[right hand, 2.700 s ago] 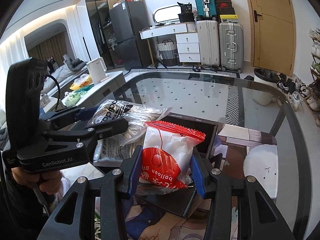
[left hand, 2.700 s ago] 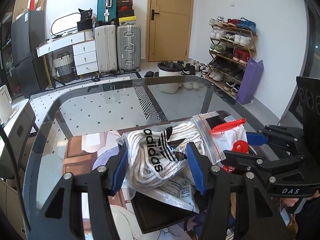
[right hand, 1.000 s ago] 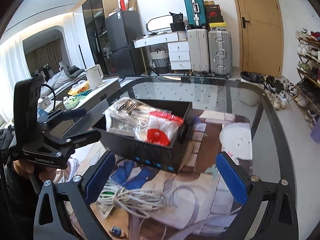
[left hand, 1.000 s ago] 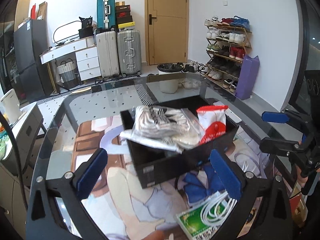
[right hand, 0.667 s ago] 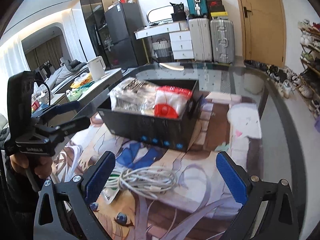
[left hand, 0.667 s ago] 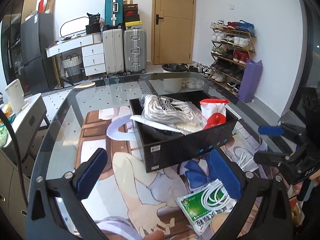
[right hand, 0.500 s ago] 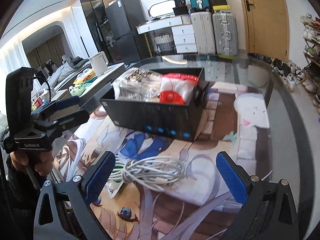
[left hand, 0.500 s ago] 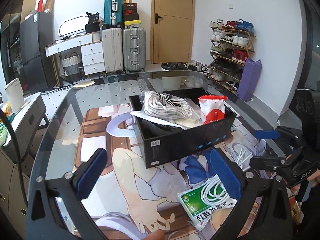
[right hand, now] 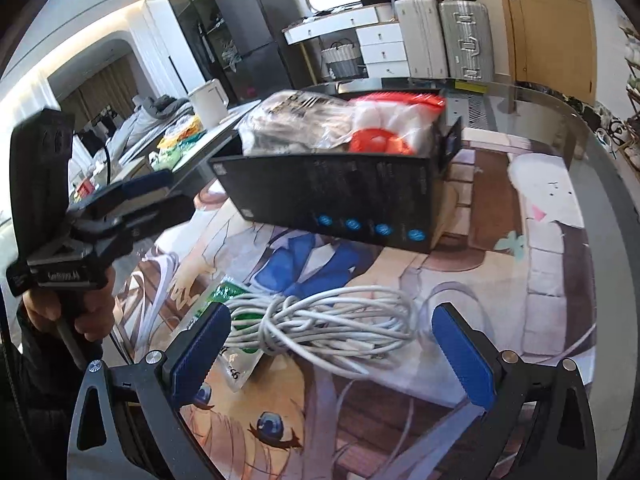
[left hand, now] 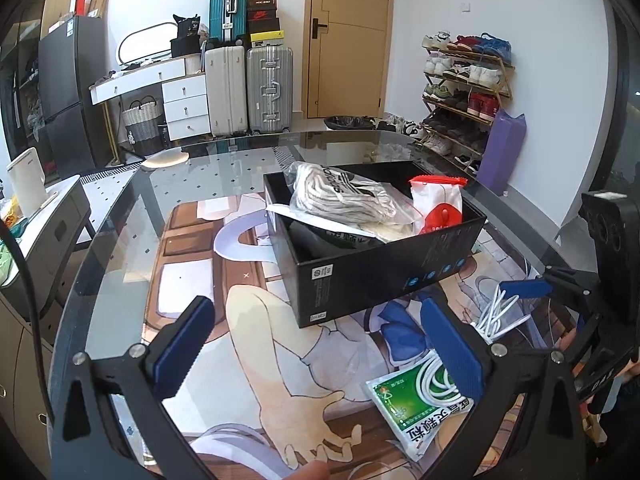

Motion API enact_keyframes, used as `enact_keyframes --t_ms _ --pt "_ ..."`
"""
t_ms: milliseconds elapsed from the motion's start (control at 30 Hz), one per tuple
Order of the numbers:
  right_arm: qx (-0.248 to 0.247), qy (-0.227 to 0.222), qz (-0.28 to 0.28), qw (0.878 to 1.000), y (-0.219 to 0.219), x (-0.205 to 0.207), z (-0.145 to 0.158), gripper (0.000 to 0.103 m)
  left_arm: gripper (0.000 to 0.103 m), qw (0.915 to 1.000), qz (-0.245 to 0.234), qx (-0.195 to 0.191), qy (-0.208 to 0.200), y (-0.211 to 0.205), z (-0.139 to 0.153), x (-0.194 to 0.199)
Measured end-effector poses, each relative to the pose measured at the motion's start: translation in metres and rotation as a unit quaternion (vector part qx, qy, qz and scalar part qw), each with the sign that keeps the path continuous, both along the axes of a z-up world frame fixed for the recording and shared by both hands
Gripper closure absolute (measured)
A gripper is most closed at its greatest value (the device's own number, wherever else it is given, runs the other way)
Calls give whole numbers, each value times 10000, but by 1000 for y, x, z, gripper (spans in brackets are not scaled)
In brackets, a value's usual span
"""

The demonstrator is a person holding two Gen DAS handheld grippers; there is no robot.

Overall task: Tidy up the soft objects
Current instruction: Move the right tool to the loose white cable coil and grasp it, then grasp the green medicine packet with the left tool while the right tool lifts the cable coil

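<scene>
A black box [left hand: 384,272] stands on the illustrated mat. It holds a clear adidas bag [left hand: 340,196] of white fabric and a red-and-white packet [left hand: 440,204]; both also show in the right wrist view, the bag [right hand: 296,124] and the packet [right hand: 384,128] above the box [right hand: 340,196]. My left gripper [left hand: 316,344] is open and empty, in front of the box. My right gripper [right hand: 328,352] is open and empty, low over a coil of white cable [right hand: 332,324]. The cable lies partly on a green packet [left hand: 416,404].
The printed mat [left hand: 248,320] covers a glass table [left hand: 120,216]. A white kettle [right hand: 208,100] stands on a side cabinet at the left. Suitcases [left hand: 248,88], a door and a shoe rack [left hand: 464,92] are far behind.
Both grippers let go of their bags, which now rest in the box, and drew back opened wide. The right gripper has since dropped lower toward the white cable coil.
</scene>
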State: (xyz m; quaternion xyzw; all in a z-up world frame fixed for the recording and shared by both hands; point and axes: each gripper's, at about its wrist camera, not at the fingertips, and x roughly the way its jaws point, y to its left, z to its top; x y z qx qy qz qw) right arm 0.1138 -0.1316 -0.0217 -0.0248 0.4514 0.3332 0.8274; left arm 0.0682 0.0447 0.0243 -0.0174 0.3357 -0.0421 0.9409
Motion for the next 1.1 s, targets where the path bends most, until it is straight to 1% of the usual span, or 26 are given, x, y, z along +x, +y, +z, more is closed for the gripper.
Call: enact_keyframes --t_ms 67,133,200,467,500,567,600,667,700,900,1033,1100 --pt "-17 68 13 10000 3 0 -5 1 0 10000 18 -4 2 1 -1 0" --pt "72 5 -20 10000 4 0 -8 1 0 10000 25 -5 9 2 -2 1" --pt "88 32 -49 9999 5 1 -8 1 0 10000 14 -1 20 1 -2 1" --pt "-3 9 -14 10000 9 -1 -10 2 0 9999 -95 89 78 -5 -6 1" --pt "3 -2 -25 10000 8 -1 -10 3 0 9999 -109 98 69 -6 -5 0" --pt "72 2 -47 10000 4 -1 -9 14 0 9998 -111 123 61 -6 -5 -1" --pt "104 13 -82 9999 1 1 -9 17 0 9998 -109 123 66 -6 -5 -1" --pt "209 72 -150 9996 -4 3 -8 26 0 9998 -110 116 75 -7 -6 -2" --pt "268 118 -144 9995 -6 5 -8 26 0 9999 -105 117 73 -7 -5 -2" --pt "295 -24 -143 9995 -7 3 -3 28 0 9998 -109 112 76 -7 -5 -1" --pt "406 -75 -222 9989 -16 4 3 30 0 9998 -153 70 91 -6 -4 -2" --pt "384 -139 -258 9988 -20 3 7 30 0 9997 -197 57 97 -7 -4 -2"
